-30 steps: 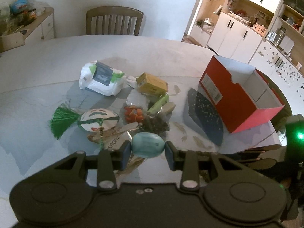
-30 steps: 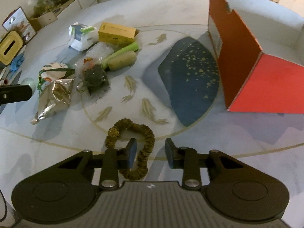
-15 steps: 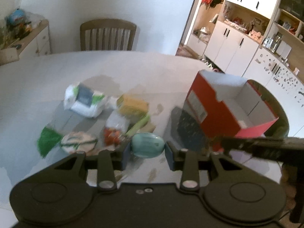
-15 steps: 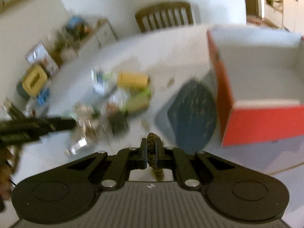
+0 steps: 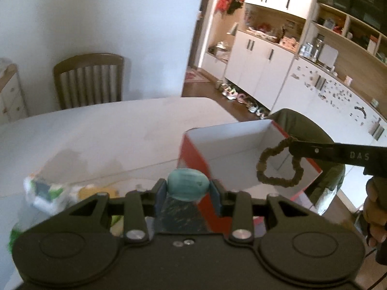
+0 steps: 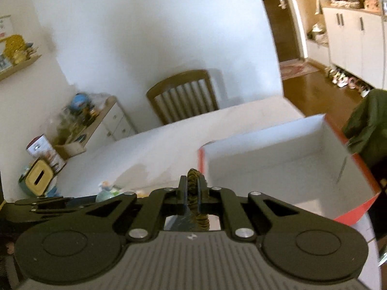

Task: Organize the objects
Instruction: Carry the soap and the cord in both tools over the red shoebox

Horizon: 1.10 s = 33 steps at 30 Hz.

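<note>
My left gripper (image 5: 188,186) is shut on a pale teal egg-shaped object (image 5: 187,184), held in the air near the left wall of the red box (image 5: 193,148). My right gripper (image 6: 192,186) is shut on a brown scrunchie (image 6: 194,178). In the left wrist view the scrunchie (image 5: 278,166) hangs as a loop from the right gripper's fingers (image 5: 312,148) over the open white inside of the box. The red box (image 6: 362,206) lies just ahead and right in the right wrist view. The left gripper (image 6: 41,206) shows at the left edge there.
Blurred packets and a white-green pack (image 5: 46,192) lie on the white table (image 5: 108,130) at the left. A wooden chair (image 5: 88,79) stands behind the table, a green-draped chair (image 5: 302,123) behind the box. A sideboard with clutter (image 6: 92,123) lines the left wall.
Both grippers rose and swung toward the red box. The right gripper closed on the scrunchie, lifted it off the table and now holds it over the box. The left keeps the teal object.
</note>
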### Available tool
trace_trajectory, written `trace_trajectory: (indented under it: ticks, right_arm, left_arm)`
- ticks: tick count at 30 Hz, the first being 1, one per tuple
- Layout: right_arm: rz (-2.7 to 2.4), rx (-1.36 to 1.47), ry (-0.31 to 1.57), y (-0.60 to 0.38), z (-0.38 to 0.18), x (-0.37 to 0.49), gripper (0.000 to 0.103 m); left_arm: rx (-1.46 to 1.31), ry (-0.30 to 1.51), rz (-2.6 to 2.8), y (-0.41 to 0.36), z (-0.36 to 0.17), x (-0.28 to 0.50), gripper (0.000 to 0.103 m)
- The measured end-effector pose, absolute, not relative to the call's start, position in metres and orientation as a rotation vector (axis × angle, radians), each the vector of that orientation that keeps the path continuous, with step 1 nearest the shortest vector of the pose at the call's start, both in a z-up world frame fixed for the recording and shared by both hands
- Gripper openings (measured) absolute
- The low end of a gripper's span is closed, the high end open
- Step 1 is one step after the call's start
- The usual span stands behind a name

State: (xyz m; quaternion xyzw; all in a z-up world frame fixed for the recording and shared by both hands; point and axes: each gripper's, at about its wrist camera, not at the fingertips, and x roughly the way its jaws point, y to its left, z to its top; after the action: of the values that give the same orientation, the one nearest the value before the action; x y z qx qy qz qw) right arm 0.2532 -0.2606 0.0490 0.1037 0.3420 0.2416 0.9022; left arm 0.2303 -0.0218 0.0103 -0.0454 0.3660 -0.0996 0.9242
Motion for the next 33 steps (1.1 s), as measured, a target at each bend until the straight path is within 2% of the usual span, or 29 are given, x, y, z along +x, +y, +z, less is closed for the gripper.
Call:
trace_trajectory:
  ticks: [16, 26, 33]
  right_arm:
    - [0.371, 0.153, 0.716, -0.330, 0.017, 0.297, 0.007]
    - [0.342, 0.108, 0.796, -0.350, -0.015, 0.326, 0.007]
    - [0.339, 0.084, 0.922, -0.351, -0.055, 0.352, 0.007]
  left_arm:
    - [0.012, 0.831, -0.310, -0.140, -0.015, 0.310, 0.038]
    - [0.028, 0.962, -0.287, -0.177, -0.069, 0.352, 0.038]
    - [0.054, 1.076, -0.259, -0.188, -0.111, 0.380, 0.038]
